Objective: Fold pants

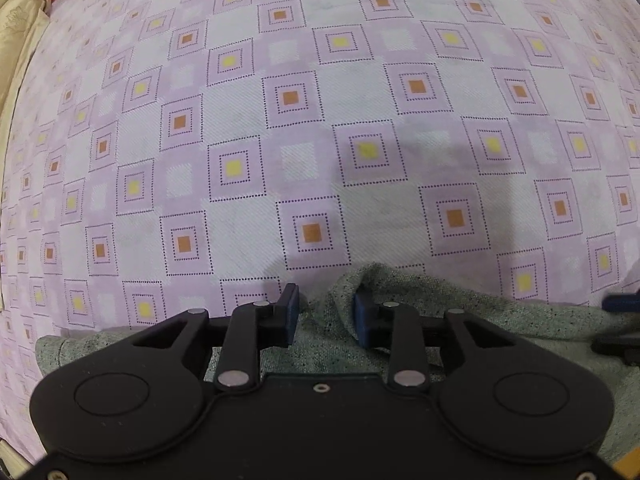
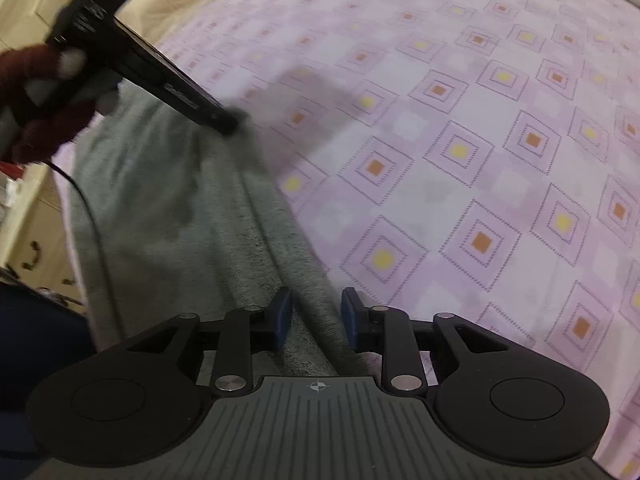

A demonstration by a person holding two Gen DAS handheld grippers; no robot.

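1. Broadly, bed (image 1: 360, 92): covered by a pink-and-lilac sheet printed with dotted squares, yellow and orange centres. It fills most of both views. A cream quilt (image 1: 16, 40) lies along its far left edge.
2. Pants (image 2: 168, 208): grey speckled knit, lying along the near edge of the bed in a long, partly gathered strip. A raised ridge of cloth runs lengthways along the side facing the open sheet.
3. Left gripper (image 1: 327, 316): points straight down over a bunched hump of the pants. Fingers (image 1: 289, 316) part-open, with cloth rising between them; the pads do not appear to press it, so no hold is judged.
4. Right gripper (image 2: 314, 318): angled downward over the ridge. Fingers (image 2: 282, 318) part-open and straddling the fold, again without visible pinch.
5. Person's hand (image 2: 40, 100): blurred, in a dark red sleeve, holding the left tool's handle at the far end of the strip.
6. Risks, as judged:
   - Closing on one layer only would let the lower layer drag and skew the fold.
   - Pinching the sheet along with the knit would lift the bedding.
   - Uneven lifting by the two hands would twist the strip.
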